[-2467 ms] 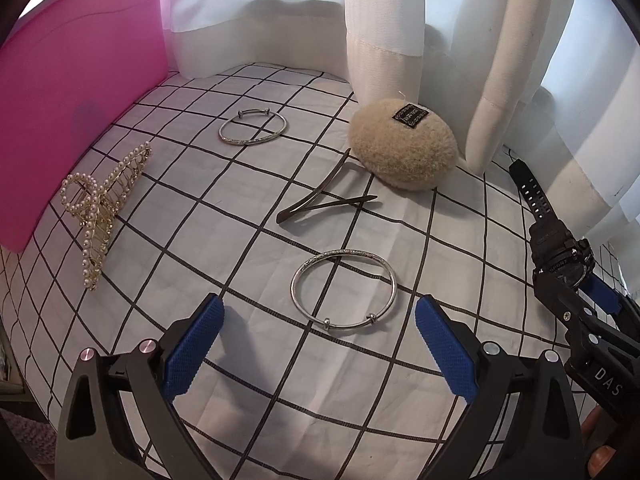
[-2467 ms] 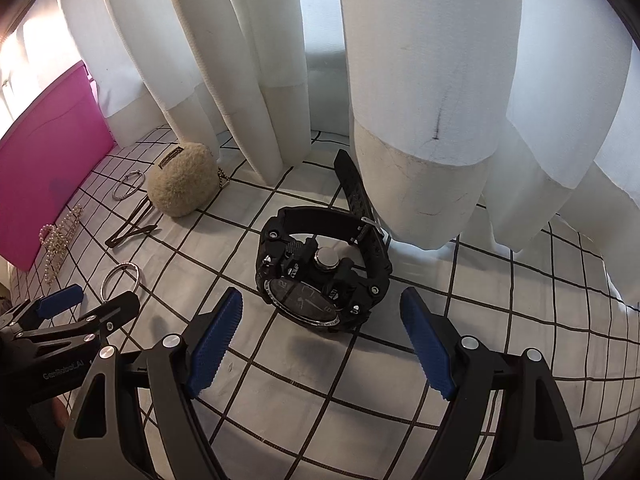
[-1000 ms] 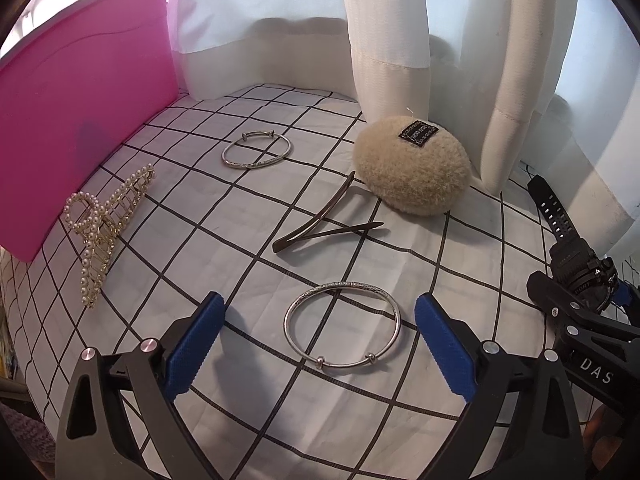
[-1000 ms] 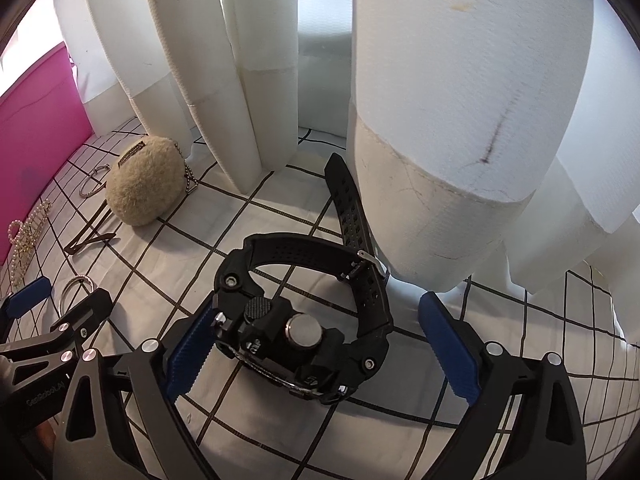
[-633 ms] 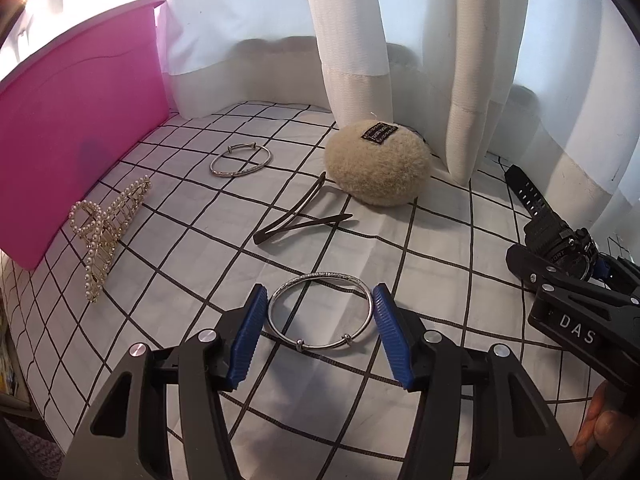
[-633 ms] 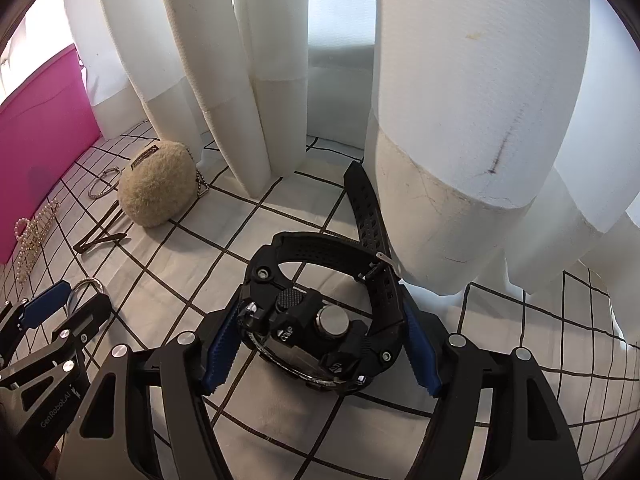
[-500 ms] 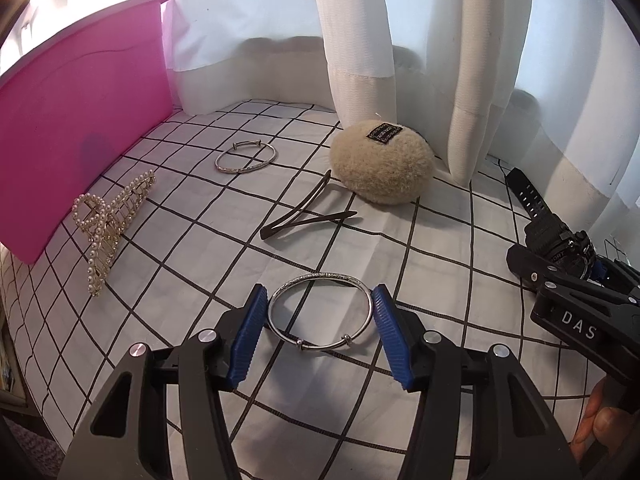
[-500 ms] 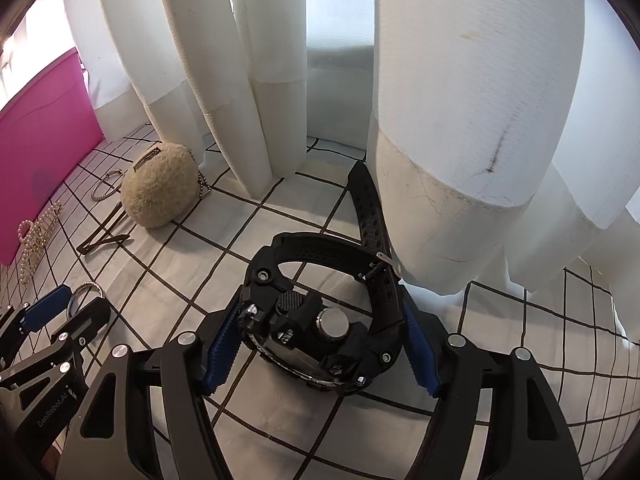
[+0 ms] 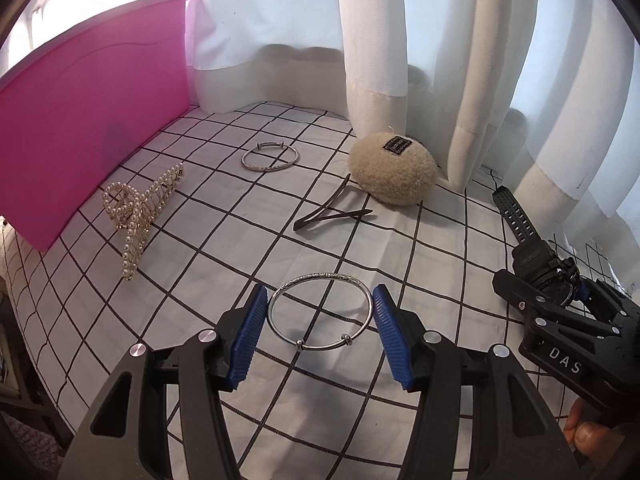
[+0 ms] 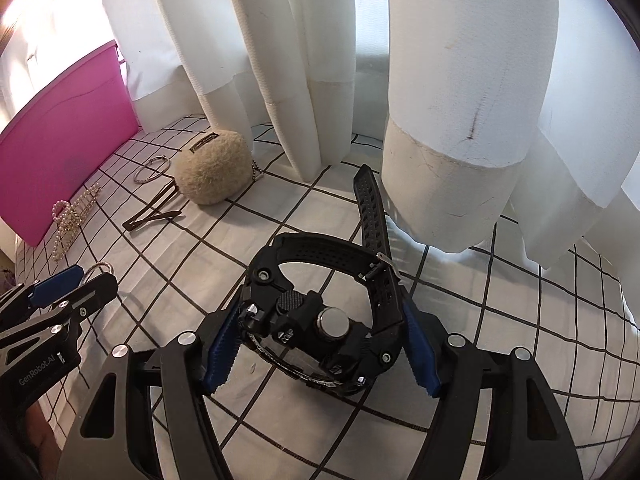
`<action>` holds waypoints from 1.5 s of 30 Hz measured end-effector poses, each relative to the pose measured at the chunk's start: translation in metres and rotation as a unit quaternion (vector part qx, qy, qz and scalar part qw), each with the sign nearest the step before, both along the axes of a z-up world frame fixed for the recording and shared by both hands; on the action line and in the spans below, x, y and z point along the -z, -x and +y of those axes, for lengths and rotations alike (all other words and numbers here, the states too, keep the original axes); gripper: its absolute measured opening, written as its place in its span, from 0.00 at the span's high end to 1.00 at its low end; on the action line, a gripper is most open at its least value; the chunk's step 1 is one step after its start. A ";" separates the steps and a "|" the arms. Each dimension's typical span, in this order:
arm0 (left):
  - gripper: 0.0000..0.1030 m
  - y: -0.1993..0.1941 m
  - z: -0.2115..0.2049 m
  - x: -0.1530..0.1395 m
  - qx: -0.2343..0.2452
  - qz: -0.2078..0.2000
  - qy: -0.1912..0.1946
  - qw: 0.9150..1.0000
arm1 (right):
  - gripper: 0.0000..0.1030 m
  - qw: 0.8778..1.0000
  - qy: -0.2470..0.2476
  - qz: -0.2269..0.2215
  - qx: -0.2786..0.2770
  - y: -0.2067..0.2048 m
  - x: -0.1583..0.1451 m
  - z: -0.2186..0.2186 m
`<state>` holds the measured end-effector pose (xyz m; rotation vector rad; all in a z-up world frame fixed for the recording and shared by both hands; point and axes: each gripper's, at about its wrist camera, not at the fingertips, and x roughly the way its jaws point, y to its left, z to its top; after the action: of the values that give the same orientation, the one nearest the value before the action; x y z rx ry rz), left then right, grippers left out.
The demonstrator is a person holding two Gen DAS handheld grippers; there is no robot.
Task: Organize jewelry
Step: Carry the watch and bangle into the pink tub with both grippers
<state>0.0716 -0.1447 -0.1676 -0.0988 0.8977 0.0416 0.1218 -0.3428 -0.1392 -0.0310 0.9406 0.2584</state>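
Left wrist view looked low and close along its fingers over the gridded cloth [image 9: 224, 240] toward curtains at 12 o'clock; right wrist view did likewise. Both shared the pink bin [image 9: 92, 120] [image 10: 60, 144] at 10 o'clock.

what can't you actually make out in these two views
- Pink box: its inside is hidden by its own wall in both views.
- Watch face: turned down and away in the right wrist view; in the left wrist view the right gripper covers it.
- Fluffy pouch label: too small to read.
- Silver bangle: whether the left gripper pads truly touch it is unclear.
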 end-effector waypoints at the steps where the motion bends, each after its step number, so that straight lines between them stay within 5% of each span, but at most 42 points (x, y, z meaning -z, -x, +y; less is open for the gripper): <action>1: 0.49 0.001 0.001 -0.003 0.001 0.000 0.002 1.000 | 0.34 1.000 -0.001 0.001 -0.002 0.002 -0.003 0.000; 12: 0.49 0.016 0.016 -0.052 -0.003 -0.024 0.001 1.000 | 0.34 0.999 0.001 -0.010 -0.035 0.018 -0.045 0.018; 23: 0.49 0.035 0.055 -0.123 -0.042 -0.065 -0.010 0.997 | 0.34 0.994 -0.013 -0.054 -0.097 0.027 -0.118 0.056; 34: 0.49 0.031 0.129 -0.193 -0.085 -0.128 -0.007 0.988 | 0.34 0.983 -0.034 -0.095 -0.151 0.007 -0.185 0.138; 45: 0.49 0.000 0.242 -0.227 -0.111 -0.153 -0.015 0.982 | 0.34 0.970 -0.061 -0.122 -0.203 -0.032 -0.236 0.271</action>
<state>0.0713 0.0975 0.0598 -0.1719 0.5745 0.2423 0.1537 -0.0719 0.0964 -0.1412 0.6641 0.6768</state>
